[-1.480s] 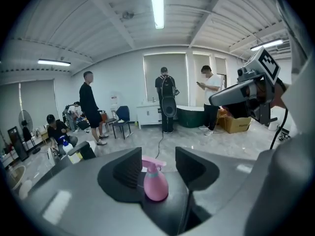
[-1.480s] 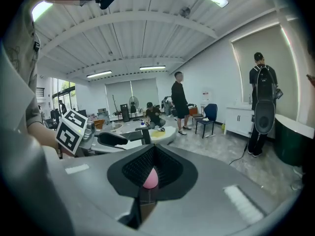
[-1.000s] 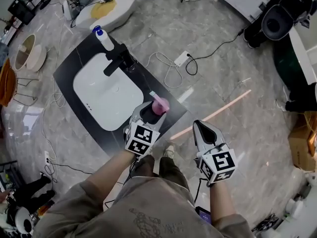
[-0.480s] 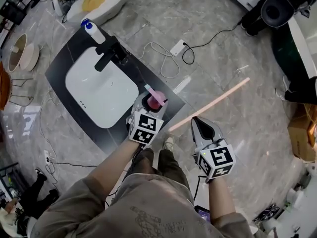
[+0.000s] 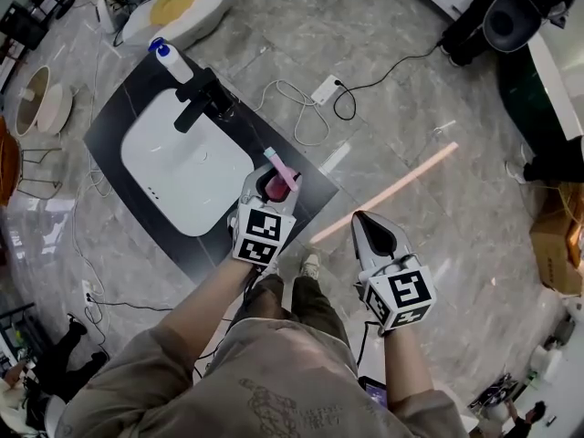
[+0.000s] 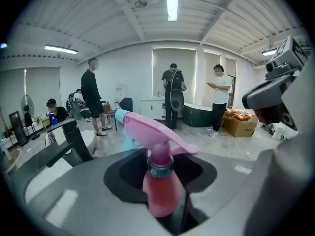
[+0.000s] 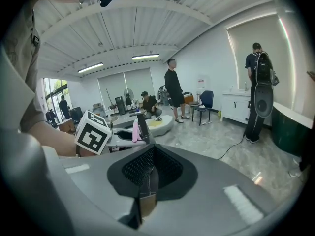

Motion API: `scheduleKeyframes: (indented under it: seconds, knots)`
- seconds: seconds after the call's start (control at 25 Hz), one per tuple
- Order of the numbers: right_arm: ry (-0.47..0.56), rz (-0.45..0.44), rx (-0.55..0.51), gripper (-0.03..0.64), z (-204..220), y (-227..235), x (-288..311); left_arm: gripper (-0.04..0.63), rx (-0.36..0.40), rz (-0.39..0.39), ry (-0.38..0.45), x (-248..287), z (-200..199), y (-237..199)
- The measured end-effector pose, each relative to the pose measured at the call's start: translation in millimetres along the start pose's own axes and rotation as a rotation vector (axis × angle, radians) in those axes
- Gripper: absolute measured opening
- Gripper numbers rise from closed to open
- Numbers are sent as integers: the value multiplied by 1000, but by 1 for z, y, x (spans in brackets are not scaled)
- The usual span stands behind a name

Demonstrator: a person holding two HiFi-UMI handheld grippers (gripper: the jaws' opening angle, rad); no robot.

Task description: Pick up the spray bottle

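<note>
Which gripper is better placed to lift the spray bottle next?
Left. The left gripper is shut on the pink spray bottle at the sink counter's corner; the right gripper is shut, empty, off to the side over the floor.

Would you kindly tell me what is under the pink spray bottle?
The black countertop beside the white basin lies under the spray bottle. The left gripper, shut on it, covers its base, so contact cannot be seen.
</note>
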State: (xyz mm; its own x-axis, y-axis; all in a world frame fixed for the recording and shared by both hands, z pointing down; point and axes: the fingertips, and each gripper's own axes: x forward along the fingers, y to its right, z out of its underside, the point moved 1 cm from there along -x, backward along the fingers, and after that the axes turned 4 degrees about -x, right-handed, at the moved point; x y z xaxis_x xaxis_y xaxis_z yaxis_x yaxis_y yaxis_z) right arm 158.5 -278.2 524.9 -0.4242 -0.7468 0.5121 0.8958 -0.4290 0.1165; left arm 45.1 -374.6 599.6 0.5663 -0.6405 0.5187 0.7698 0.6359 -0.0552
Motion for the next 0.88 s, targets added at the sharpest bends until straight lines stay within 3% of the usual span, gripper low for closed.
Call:
scheduleKeyframes:
  seconds: [0.36,0.88]
  knots:
    - [112,3,-82,29,-59,-10,-26,158,29,27,28,-43,-50,4]
    - [357,71,-212,29,-151,-33,-109,158,114,71,210,-127,-148,15]
